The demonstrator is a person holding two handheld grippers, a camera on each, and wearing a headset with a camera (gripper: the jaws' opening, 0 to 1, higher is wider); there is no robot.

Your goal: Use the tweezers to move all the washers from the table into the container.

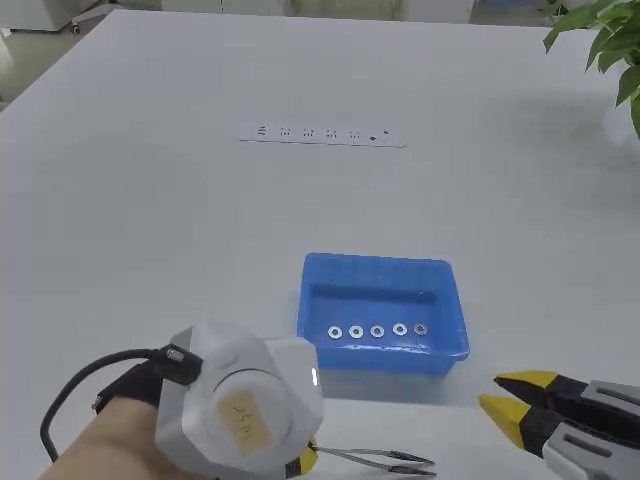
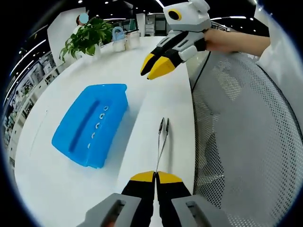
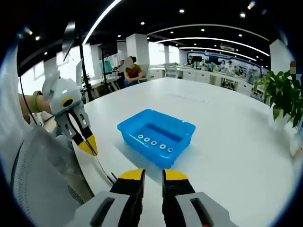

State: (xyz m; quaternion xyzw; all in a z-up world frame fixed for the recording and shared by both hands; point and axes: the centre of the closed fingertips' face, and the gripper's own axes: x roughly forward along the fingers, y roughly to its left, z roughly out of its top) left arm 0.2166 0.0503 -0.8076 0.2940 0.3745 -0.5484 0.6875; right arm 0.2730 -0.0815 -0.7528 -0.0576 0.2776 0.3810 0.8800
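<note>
The blue container (image 1: 440, 275) stands on the white table with several washers (image 1: 377, 331) in a row on its floor. My left gripper (image 1: 308, 458) is low at the near edge, shut on the base of the metal tweezers (image 1: 385, 460), whose tips point right, short of the container. In the left gripper view the tweezers (image 2: 163, 139) run forward from my jaws (image 2: 156, 177), with the container (image 2: 71, 137) to the left. My right gripper (image 1: 490, 391) hovers open with nothing in it to the container's near right, also seen from the left gripper (image 2: 147, 74).
A flush socket strip (image 1: 322, 134) lies in the far tabletop. A green plant (image 1: 605, 50) stands at the far right. A mesh chair back (image 2: 236, 118) sits right behind the table's near edge. Wide bare table surrounds the container.
</note>
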